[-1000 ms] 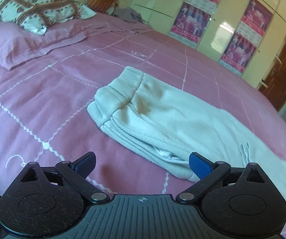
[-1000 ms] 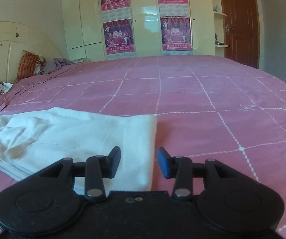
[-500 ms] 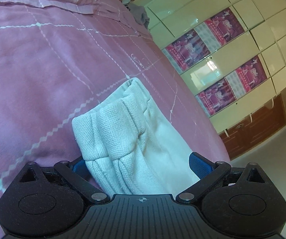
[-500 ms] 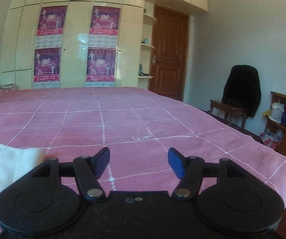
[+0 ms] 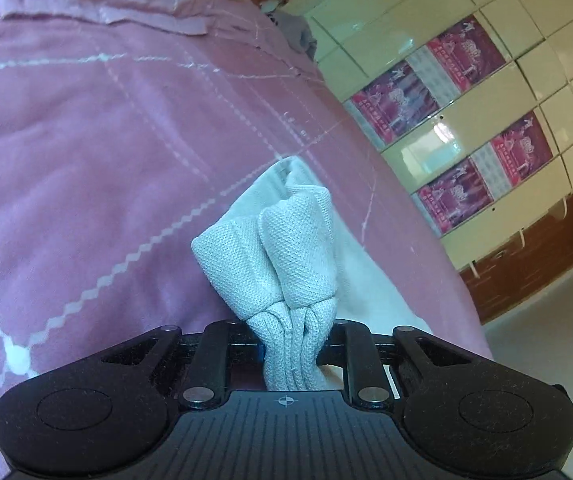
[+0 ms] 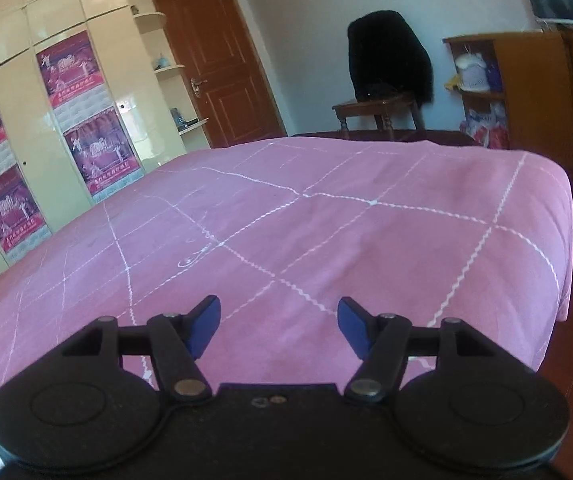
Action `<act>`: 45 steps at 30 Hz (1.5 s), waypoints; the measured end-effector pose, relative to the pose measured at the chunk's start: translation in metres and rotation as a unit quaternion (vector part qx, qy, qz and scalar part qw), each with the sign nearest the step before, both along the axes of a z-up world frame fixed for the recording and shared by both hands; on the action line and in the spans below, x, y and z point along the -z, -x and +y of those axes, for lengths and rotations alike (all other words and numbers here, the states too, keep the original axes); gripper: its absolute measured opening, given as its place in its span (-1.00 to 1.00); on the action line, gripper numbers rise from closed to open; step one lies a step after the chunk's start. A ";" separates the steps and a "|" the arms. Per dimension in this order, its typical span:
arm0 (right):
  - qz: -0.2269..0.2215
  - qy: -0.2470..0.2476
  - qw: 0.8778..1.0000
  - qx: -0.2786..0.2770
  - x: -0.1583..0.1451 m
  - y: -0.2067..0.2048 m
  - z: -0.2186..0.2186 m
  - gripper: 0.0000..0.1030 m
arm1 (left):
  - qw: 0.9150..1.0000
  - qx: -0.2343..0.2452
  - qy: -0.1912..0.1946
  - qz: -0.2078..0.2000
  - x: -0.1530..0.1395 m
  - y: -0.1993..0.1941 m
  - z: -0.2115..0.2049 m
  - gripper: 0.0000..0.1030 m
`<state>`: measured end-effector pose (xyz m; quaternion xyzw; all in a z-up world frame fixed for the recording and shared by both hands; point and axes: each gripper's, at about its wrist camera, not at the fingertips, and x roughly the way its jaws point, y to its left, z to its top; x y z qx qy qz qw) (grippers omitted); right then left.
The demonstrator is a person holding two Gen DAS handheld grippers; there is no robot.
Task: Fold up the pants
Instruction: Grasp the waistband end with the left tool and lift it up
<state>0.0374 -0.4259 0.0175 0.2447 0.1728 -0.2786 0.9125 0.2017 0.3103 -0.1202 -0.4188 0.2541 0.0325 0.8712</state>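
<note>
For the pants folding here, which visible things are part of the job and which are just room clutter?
Part of the job:
- pants, bunched in the shut left gripper
- right gripper, open, holding nothing
- bedspread, the work surface

Just lying about:
- pillow
- chair with black jacket
- wardrobe posters

Bright daylight, glare on the glossy wardrobe [image 5: 430,152], heavy fisheye bending at edges.

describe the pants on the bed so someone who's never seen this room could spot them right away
Start at the big bed under the pink bedspread with its white grid lines. The pants are the one pale, off-white knitted garment on it, bunched at the near end where the left tool is shut on them. Nothing else on the bed is that whitish ribbed cloth; the pillows are up at the head.
</note>
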 end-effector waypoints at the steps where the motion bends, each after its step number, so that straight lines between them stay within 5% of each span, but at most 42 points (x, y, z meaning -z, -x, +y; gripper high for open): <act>1: -0.005 -0.009 1.000 0.004 0.002 0.002 -0.003 0.28 | 1.000 0.005 -0.003 -0.020 -0.011 -0.001 -0.005 -0.64; 5: -0.006 -0.023 1.000 0.012 0.006 0.003 -0.009 0.28 | 0.993 0.063 -0.052 -0.091 -0.083 -0.013 -0.040 -0.64; 8: 0.002 -0.019 1.000 0.017 0.005 0.001 -0.007 0.28 | 0.976 0.130 -0.123 -0.125 -0.133 -0.028 -0.083 -0.64; 11: -0.007 -0.023 1.000 0.019 0.005 0.003 -0.008 0.28 | 0.946 0.212 -0.197 -0.147 -0.173 -0.050 -0.144 -0.64; 13: -0.017 -0.028 0.999 0.014 0.006 0.006 -0.008 0.28 | 0.916 0.272 -0.249 -0.157 -0.194 -0.063 -0.192 -0.64; 16: -0.030 -0.039 0.999 0.016 0.008 0.012 -0.010 0.28 | 0.878 0.344 -0.293 -0.156 -0.205 -0.076 -0.260 -0.64; 22: -0.050 -0.059 0.997 0.025 0.011 0.018 -0.014 0.28 | 0.833 0.444 -0.304 -0.130 -0.195 -0.079 -0.358 -0.64; 32: -0.080 -0.095 0.991 0.051 0.020 0.030 -0.024 0.28 | 0.754 0.488 -0.430 -0.090 -0.167 -0.027 -0.434 -0.63; 37: -0.081 -0.094 0.991 0.048 0.021 0.031 -0.023 0.28 | 0.728 0.503 -0.460 -0.072 -0.157 -0.018 -0.456 -0.63; 39: -0.082 -0.097 0.991 0.049 0.021 0.030 -0.023 0.28 | 0.721 0.503 -0.472 -0.071 -0.153 -0.013 -0.466 -0.45; 42: -0.082 -0.098 0.991 0.047 0.022 0.031 -0.023 0.28 | 0.727 0.513 -0.450 -0.074 -0.151 -0.005 -0.478 0.36; 45: -0.081 -0.096 0.991 0.044 0.022 0.030 -0.022 0.28 | 0.739 0.500 -0.443 -0.086 -0.152 0.006 -0.488 0.56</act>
